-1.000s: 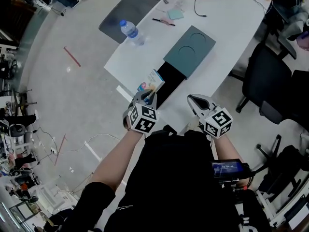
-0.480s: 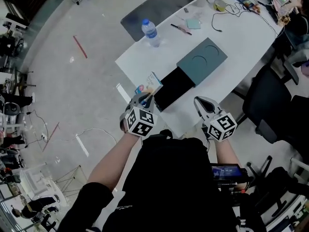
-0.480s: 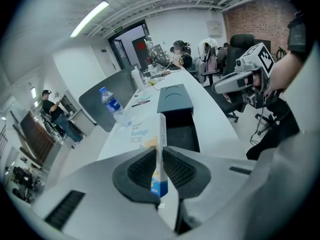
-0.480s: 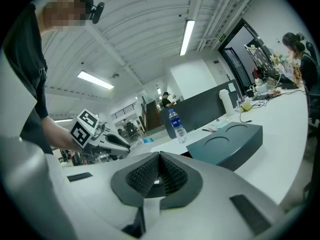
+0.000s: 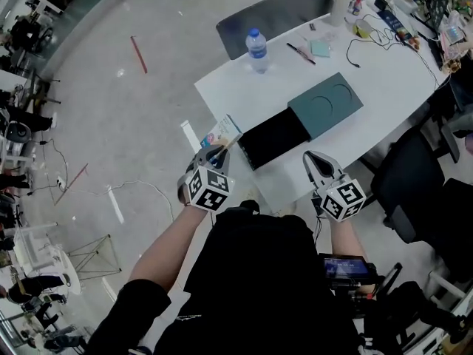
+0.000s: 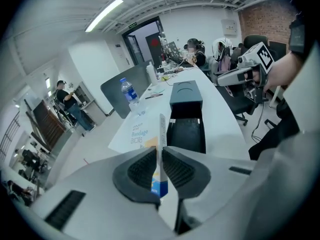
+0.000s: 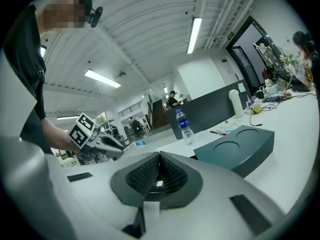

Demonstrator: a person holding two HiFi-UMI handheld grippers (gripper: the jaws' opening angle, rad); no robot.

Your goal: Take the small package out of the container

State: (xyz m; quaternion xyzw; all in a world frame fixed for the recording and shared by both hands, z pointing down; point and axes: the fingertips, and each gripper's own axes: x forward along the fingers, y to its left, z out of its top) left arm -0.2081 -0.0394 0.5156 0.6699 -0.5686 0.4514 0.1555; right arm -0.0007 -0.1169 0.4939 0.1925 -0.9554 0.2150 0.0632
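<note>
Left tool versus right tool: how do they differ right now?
The left tool is shut on the small package; the right tool is shut with nothing between its jaws. In the head view the left tool sits left of the open black container, and the right tool sits at its near right. Both carry a marker cube.

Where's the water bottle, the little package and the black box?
bottle (image 5: pixel 257 49): head view, on its blue label.
package (image 5: pixel 221 130): head view, on its printed face.
black box (image 5: pixel 275 136): head view, on its bare floor.
</note>
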